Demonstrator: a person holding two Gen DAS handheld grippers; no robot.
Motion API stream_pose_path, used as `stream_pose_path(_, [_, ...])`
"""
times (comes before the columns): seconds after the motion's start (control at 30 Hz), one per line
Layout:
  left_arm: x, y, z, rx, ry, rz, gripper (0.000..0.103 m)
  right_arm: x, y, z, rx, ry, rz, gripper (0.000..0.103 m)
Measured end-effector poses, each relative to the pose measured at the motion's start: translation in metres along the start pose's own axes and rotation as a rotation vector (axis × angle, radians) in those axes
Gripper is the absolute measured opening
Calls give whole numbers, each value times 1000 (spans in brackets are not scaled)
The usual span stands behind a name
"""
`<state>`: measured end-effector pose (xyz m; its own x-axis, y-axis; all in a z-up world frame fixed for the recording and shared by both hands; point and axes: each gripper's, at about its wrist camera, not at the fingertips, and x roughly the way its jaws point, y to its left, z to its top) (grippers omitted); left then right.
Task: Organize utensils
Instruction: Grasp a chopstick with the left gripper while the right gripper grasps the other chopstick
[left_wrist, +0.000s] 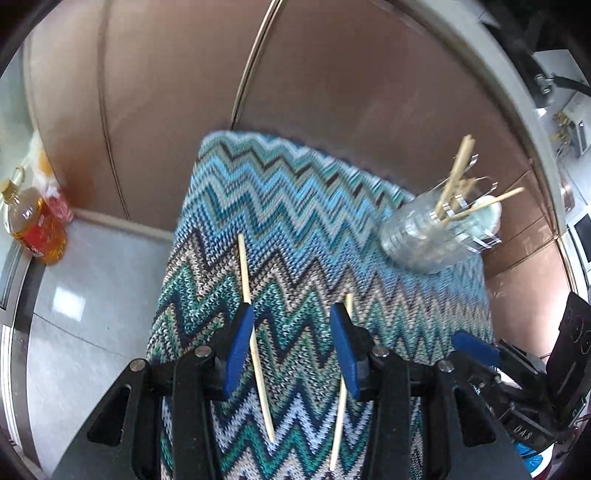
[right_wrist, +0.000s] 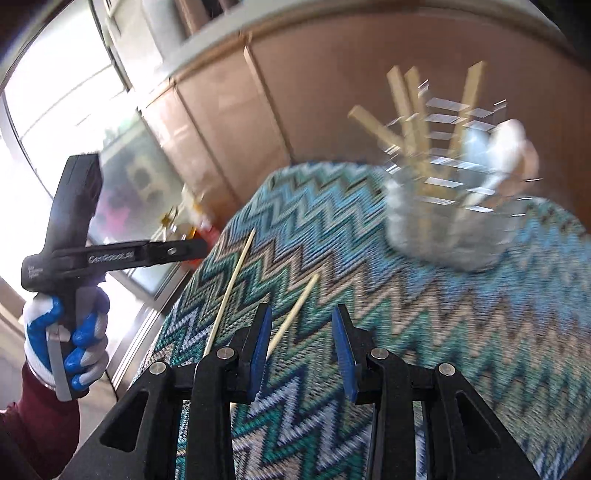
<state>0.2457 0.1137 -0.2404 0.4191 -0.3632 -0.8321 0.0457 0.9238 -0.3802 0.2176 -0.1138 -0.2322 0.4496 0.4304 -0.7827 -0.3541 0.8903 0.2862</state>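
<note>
Two handheld grippers tilting downward, jaws parted

The left gripper (left_wrist: 291, 314) and right gripper (right_wrist: 302, 317) are holding nothing between their blue fingers (right_wrist: 260, 343); a gloved left hand (right_wrist: 66, 336) is gripping its handle.

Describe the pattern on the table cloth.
The cloth has blue, teal and beige zigzags, sharpest in the left wrist view.

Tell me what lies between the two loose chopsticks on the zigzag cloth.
Only bare zigzag cloth. In the left wrist view, the left chopstick and the right chopstick lie apart with nothing between them; the left tongs, open, hover above that gap.
</note>
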Motion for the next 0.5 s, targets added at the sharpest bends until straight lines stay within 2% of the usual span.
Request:
stream_pose_path(0.2, [32,14,15,-4,105,20,33,47,5,13,0,111,29,31])
stream_pose_path(0.37, [53,21,23,-7,162,43,18,74,5,19,12,171,33,24])
stream_pose_path(0.5, [65,27,25,-9,188,65,18,90,7,23,18,214,35,22])
